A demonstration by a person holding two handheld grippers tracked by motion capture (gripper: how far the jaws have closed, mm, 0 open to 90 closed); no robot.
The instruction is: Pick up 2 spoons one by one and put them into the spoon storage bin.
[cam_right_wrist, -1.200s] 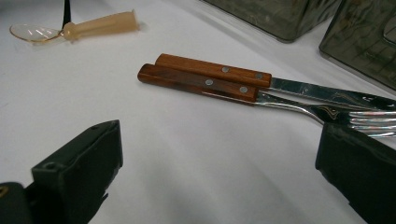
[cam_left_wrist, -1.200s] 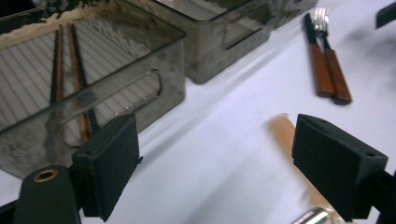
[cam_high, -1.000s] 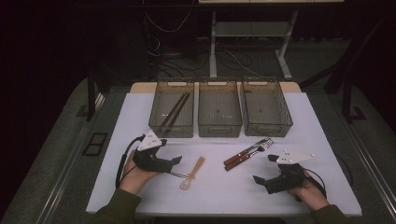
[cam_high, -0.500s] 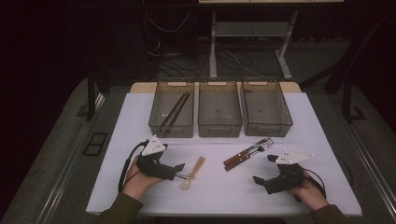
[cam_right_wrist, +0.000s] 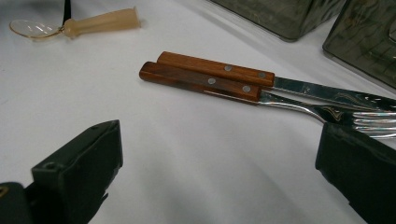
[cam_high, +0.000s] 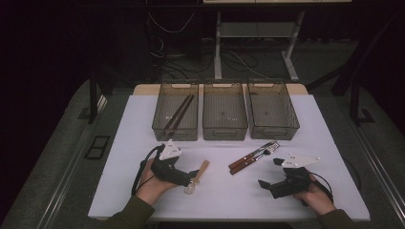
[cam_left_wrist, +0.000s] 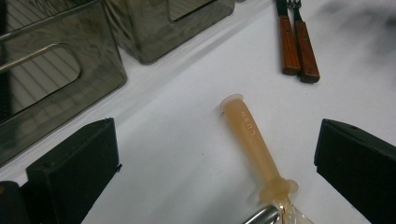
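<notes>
The spoon, with a pale tan handle and a clear bowl, lay on the white table near its front edge, left of the middle, handle angled toward the far side. The left gripper had its jaws spread wide either side of that handle, not yet touching it, apparently lined up to close across the grip rather than the slippery bowl. Just right of centre a knife and a fork lay side by side, touching, their wooden handles toward the front edge. The right gripper sat near the front right corner, jaws apart and holding nothing, aimed at that pair. Along the far edge stood three trays; the left tray held chopsticks, suggesting one bin per utensil type.
</notes>
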